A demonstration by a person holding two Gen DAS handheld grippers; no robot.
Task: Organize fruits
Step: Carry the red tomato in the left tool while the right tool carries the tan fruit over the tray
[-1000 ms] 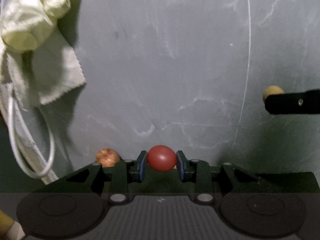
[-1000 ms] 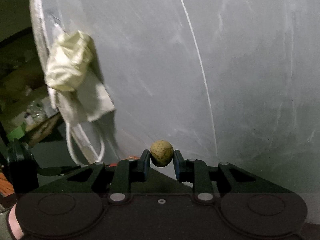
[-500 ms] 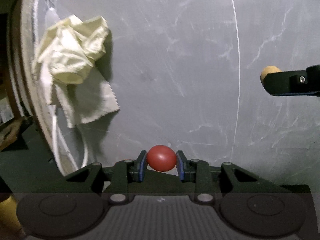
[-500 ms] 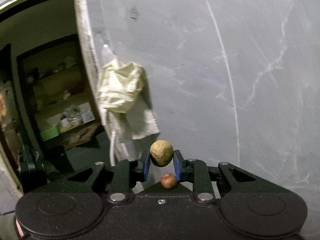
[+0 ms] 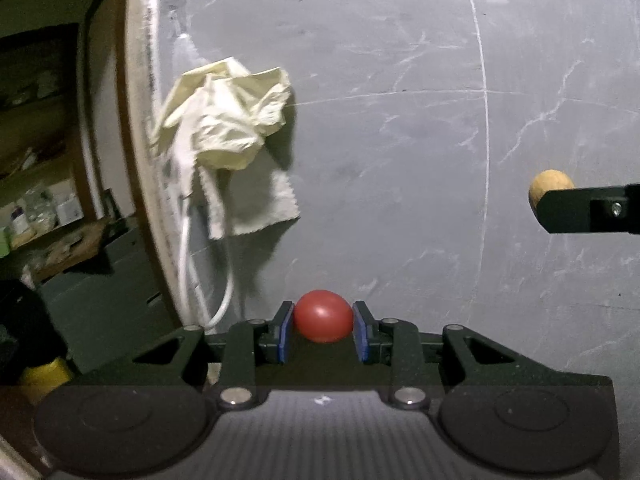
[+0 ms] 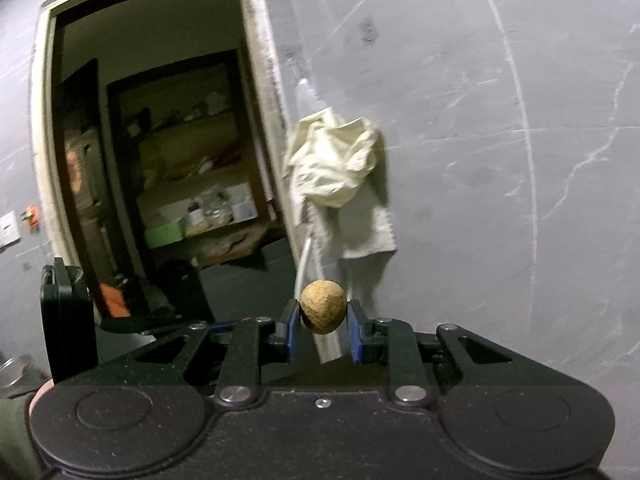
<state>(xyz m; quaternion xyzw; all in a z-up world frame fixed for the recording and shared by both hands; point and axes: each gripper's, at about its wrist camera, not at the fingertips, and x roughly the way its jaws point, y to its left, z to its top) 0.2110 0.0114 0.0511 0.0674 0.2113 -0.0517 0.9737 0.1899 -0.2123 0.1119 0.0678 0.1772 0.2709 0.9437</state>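
Note:
My left gripper (image 5: pixel 322 330) is shut on a round red fruit (image 5: pixel 322 315) and holds it up in front of a grey wall. My right gripper (image 6: pixel 323 330) is shut on a rough tan-brown round fruit (image 6: pixel 323 306), also held in the air. In the left wrist view the right gripper's finger (image 5: pixel 588 208) shows at the right edge with the tan fruit (image 5: pixel 549 184) at its tip. The left gripper's body (image 6: pixel 68 312) shows at the left edge of the right wrist view.
A grey scratched wall (image 5: pixel 400 120) fills both views. A crumpled pale yellow cloth (image 5: pixel 224 120) and a white cable (image 5: pixel 188 264) hang at the wall's edge beside a doorway (image 6: pixel 160 160) with cluttered shelves behind. No table or container is in view.
Both grippers have tilted upward and turned left, each still holding its fruit. The cloth slid right and the doorway came into view. The brown fruit below has dropped out of sight.

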